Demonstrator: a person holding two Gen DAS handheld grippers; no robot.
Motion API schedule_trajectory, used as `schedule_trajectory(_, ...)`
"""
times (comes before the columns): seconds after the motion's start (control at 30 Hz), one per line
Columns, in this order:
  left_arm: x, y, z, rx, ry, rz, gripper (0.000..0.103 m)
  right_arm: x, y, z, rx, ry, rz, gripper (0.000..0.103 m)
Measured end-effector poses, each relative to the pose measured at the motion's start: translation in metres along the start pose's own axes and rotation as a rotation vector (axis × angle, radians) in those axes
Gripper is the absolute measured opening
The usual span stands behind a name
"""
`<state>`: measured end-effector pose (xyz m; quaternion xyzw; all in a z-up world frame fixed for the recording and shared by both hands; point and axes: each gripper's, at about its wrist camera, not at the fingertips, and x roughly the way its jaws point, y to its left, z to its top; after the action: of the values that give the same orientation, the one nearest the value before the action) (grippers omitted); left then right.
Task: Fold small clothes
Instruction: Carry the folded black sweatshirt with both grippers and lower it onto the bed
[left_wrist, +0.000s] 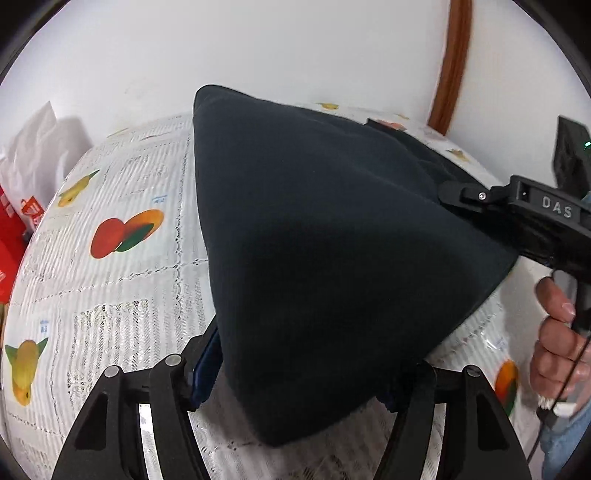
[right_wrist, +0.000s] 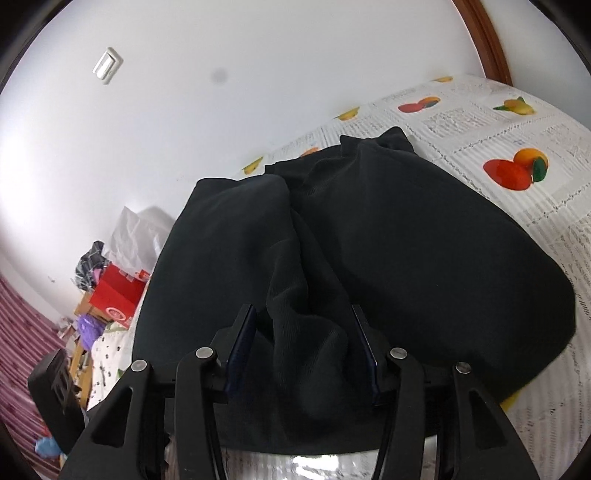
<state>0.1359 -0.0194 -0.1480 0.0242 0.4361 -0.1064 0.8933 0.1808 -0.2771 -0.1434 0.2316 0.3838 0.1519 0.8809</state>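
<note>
A dark navy garment lies on the fruit-print tablecloth, folded over itself with one corner close to my left gripper. The left gripper stands wide around that corner. Its left pad shows beside the cloth edge, while the cloth hides its right finger. The right gripper comes in from the right with its tip on the garment's edge. In the right wrist view the garment spreads ahead, and a bunched fold sits between the parted fingers of the right gripper. Neither of its pads presses the fold.
A person's hand holds the right gripper's handle. A red box, a white bag and other clutter stand beyond the table's left end. The white wall and a wooden frame lie behind. Tablecloth shows to the right.
</note>
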Motion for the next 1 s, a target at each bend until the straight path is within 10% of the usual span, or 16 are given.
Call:
schedule_trajectory(0.07, 0.0, 0.001, -0.001, -0.007, -0.002, -0.001, 0.068, 0.003, 0.005, 0.002, -0.007, -0.013, -0.035, 0.022)
schedule_trajectory(0.2, -0.003, 0.001, -0.003, -0.005, -0.009, 0.042, 0.069, -0.002, 0.016, 0.008, -0.086, -0.043, -0.038, 0.016)
schedule_trajectory(0.43, -0.004, 0.003, -0.004, -0.011, -0.012, 0.063, 0.069, -0.083, -0.004, 0.023, -0.118, -0.355, -0.076, 0.014)
schedule_trajectory(0.63, -0.005, 0.001, -0.005, -0.004, -0.013, 0.062, 0.069, -0.05, -0.043, 0.006, -0.137, -0.164, -0.264, 0.013)
schedule_trajectory(1.0, -0.007, -0.009, -0.002, -0.027, -0.005, -0.021, 0.063, -0.049, -0.044, 0.005, -0.087, -0.155, -0.26, 0.015)
